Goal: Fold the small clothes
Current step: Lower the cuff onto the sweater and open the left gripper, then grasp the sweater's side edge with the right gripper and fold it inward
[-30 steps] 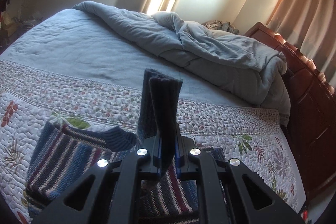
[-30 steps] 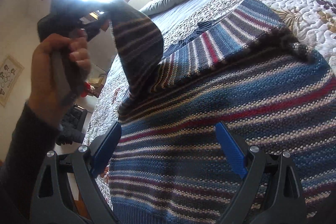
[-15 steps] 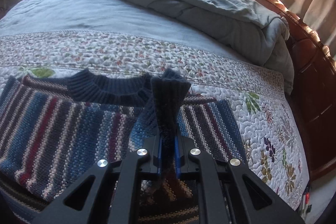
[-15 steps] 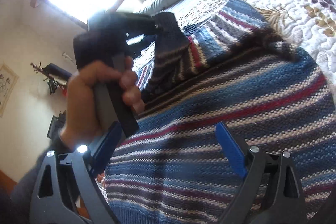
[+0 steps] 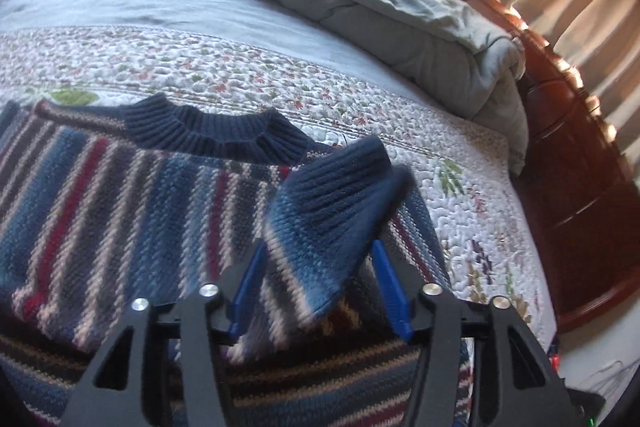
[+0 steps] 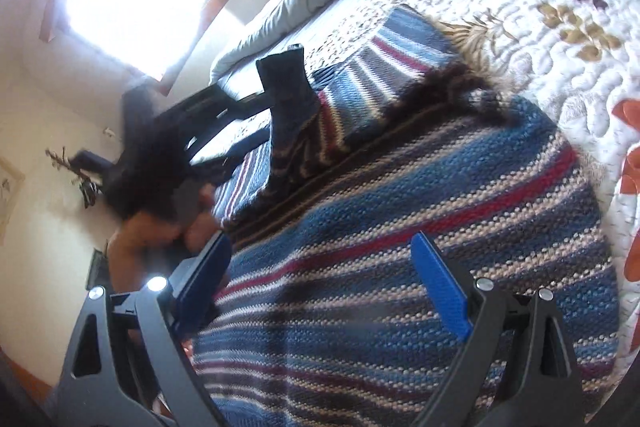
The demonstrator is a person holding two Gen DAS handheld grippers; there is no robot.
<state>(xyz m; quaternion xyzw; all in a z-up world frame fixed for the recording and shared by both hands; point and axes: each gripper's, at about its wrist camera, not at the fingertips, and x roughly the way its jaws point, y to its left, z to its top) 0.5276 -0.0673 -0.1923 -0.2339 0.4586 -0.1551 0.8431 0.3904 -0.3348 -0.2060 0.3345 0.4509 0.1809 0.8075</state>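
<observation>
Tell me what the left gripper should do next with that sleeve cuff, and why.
Probably draw the left gripper straight back, clear of the sleeve cuff. Its jaws are opening and the blue pads no longer press the cuff, which already lies folded across the striped sweater just below the collar. The right gripper hovers open over the sweater's lower part.

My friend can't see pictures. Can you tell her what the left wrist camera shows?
A striped knitted sweater lies flat on a flowery quilt, its sleeve cuff folded over its front. The cuff sits loose between the blue pads of the left tool, whose jaws are opening. Behind lie a rumpled grey duvet and a wooden bed frame.
</observation>
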